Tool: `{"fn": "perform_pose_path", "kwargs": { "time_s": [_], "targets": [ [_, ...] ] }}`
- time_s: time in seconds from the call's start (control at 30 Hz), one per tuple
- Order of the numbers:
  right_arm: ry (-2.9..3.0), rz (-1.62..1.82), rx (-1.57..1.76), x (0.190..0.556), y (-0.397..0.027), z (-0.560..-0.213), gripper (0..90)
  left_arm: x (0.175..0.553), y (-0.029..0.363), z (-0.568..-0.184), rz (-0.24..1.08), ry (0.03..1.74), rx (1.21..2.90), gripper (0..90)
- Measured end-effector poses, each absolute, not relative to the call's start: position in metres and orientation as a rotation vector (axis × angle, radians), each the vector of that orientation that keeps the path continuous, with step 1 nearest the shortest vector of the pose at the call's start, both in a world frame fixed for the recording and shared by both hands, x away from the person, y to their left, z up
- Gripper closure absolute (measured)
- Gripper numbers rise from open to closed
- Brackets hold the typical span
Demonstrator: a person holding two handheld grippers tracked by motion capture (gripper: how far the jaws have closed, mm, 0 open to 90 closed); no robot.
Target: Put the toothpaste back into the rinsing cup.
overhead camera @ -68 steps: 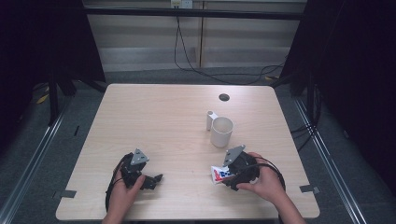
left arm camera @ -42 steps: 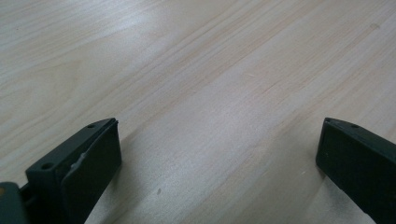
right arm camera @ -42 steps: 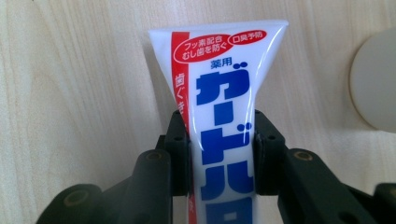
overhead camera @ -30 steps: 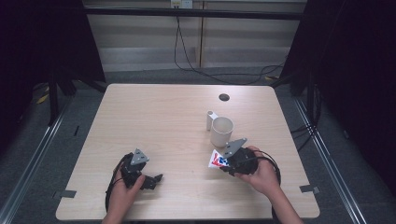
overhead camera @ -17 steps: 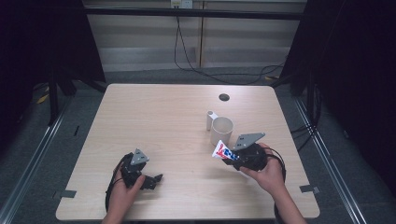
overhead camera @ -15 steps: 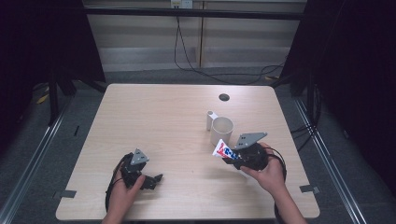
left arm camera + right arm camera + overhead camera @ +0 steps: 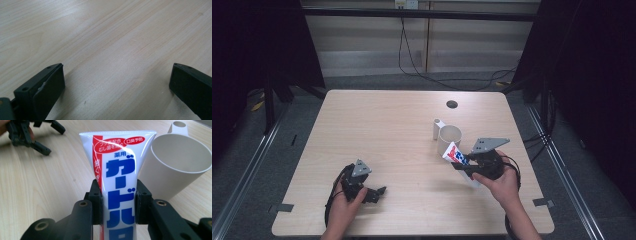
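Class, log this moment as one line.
right claw: shut on white toothpaste tube | beside white plastic cup | left claw: open, on wooden table

The right gripper (image 7: 460,165), clamped on the toothpaste tube (image 7: 455,154), is now nearer the cup (image 7: 449,139) than 2.3 s ago: it has travelled toward 1 o'clock from the near right part of the table (image 7: 377,125). The tube's flat end now sits just at the cup's 6 o'clock side, tilted up, and the right hand (image 7: 502,186) has followed.
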State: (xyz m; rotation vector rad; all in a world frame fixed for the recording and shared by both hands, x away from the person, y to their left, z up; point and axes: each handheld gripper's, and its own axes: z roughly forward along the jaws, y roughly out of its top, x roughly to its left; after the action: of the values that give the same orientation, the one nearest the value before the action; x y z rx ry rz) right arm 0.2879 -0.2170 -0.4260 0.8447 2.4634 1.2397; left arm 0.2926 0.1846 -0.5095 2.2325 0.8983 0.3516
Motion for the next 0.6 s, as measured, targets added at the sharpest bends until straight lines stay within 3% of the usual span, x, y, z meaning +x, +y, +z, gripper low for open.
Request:
{"fn": "perform_pose_path", "kwargs": {
  "time_s": [0.6],
  "targets": [
    [2.342,1.372,0.900,0.292,-0.223,-0.414,66.6,0.293,0.185,-0.510,0.352,0.898,2.231,0.0]
  ]
}}
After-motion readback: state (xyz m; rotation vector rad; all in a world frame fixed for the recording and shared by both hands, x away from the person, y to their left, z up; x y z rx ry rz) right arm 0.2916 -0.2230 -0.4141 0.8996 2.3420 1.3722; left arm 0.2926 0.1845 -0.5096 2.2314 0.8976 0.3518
